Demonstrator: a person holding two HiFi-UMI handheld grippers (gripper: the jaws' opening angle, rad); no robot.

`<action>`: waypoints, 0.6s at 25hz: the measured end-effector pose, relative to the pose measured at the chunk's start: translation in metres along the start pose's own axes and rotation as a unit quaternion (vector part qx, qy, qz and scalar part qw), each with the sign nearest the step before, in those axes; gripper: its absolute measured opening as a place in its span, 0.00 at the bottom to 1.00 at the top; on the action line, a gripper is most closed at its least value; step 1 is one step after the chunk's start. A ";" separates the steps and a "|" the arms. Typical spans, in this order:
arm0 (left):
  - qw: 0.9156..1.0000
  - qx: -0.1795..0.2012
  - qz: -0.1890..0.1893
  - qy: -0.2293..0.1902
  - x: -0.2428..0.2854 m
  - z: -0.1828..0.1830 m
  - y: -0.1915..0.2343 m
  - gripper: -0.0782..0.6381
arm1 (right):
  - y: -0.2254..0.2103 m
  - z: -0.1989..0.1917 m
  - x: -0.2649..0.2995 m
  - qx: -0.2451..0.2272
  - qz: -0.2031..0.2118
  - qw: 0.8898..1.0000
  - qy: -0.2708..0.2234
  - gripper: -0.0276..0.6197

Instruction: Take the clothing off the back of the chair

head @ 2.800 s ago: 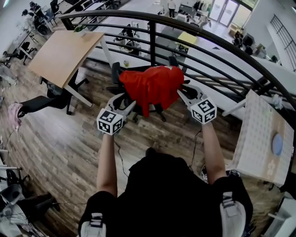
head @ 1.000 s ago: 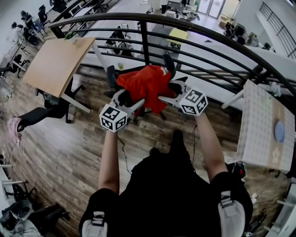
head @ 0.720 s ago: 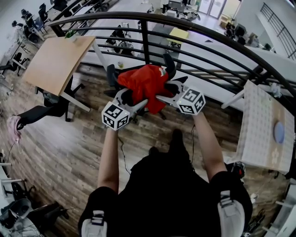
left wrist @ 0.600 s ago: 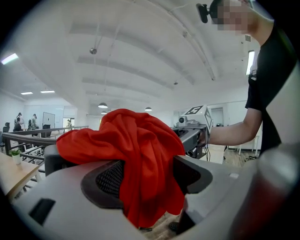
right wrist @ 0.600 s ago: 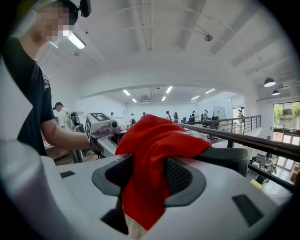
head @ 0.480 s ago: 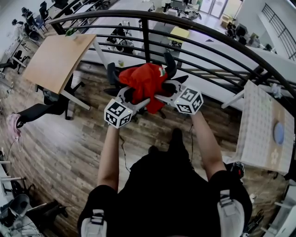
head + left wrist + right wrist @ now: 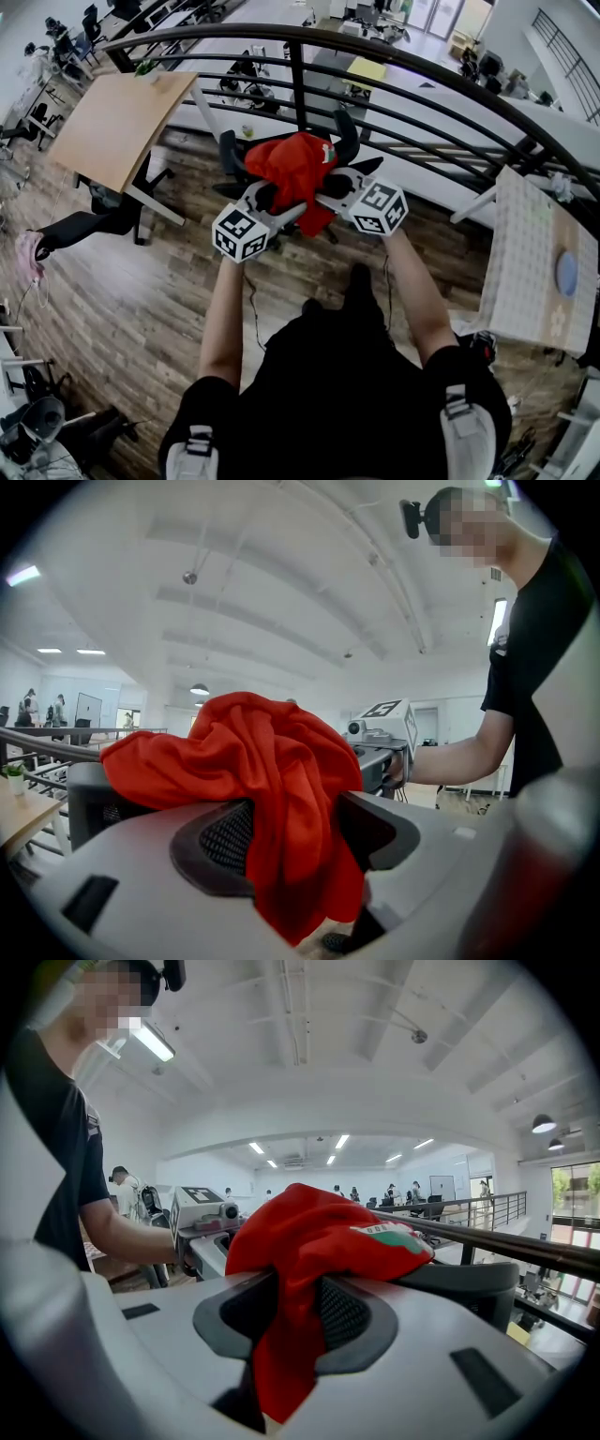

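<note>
A red garment [image 7: 298, 169] lies bunched over the back of a black office chair [image 7: 348, 133] just before the railing. My left gripper [image 7: 277, 208] reaches in from the left. In the left gripper view a fold of the garment [image 7: 253, 752] hangs between the jaws of the left gripper [image 7: 295, 855], which stand wide and are closing. My right gripper [image 7: 328, 192] comes in from the right. In the right gripper view its jaws are closing, and the right gripper [image 7: 295, 1326] pinches a fold of the garment [image 7: 319, 1222]. The chair back [image 7: 469, 1283] shows behind the cloth.
A black metal railing [image 7: 412, 66] curves just beyond the chair. A tilted wooden desk [image 7: 122, 117] stands at the left with another dark chair [image 7: 84, 220] beside it. A patterned table [image 7: 530, 272] is at the right. Wood floor lies between me and the chair.
Both grippers have drawn in toward each other onto the garment. The right jaws have narrowed round a fold, and the cloth is bunched tighter on the chair back.
</note>
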State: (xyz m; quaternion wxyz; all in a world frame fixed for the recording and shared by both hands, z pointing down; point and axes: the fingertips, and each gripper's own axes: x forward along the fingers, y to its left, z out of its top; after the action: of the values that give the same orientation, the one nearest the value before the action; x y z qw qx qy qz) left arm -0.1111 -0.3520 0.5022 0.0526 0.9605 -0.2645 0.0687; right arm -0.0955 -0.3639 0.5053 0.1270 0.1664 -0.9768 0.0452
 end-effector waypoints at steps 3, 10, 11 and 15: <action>1.000 0.001 -0.015 -0.005 0.000 0.002 -0.006 0.42 | 0.001 0.002 0.000 -0.003 0.003 1.000 -0.004 0.21; 1.000 0.014 -0.022 -0.011 0.002 0.007 -0.013 0.34 | 0.001 0.006 -0.002 -0.007 0.005 1.000 -0.012 0.19; 1.000 0.014 -0.023 -0.011 0.001 0.007 -0.014 0.33 | 0.002 0.006 -0.002 -0.007 0.005 1.000 -0.013 0.19; 0.999 0.019 -0.023 -0.014 -0.002 0.007 -0.015 0.33 | 0.005 0.007 -0.002 -0.012 0.004 1.000 -0.017 0.19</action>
State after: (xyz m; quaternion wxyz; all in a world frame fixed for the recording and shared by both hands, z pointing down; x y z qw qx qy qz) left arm -0.1042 -0.3392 0.4942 0.0323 0.9680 -0.2417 0.0593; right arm -0.0972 -0.3599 0.4982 0.1124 0.1621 -0.9799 0.0313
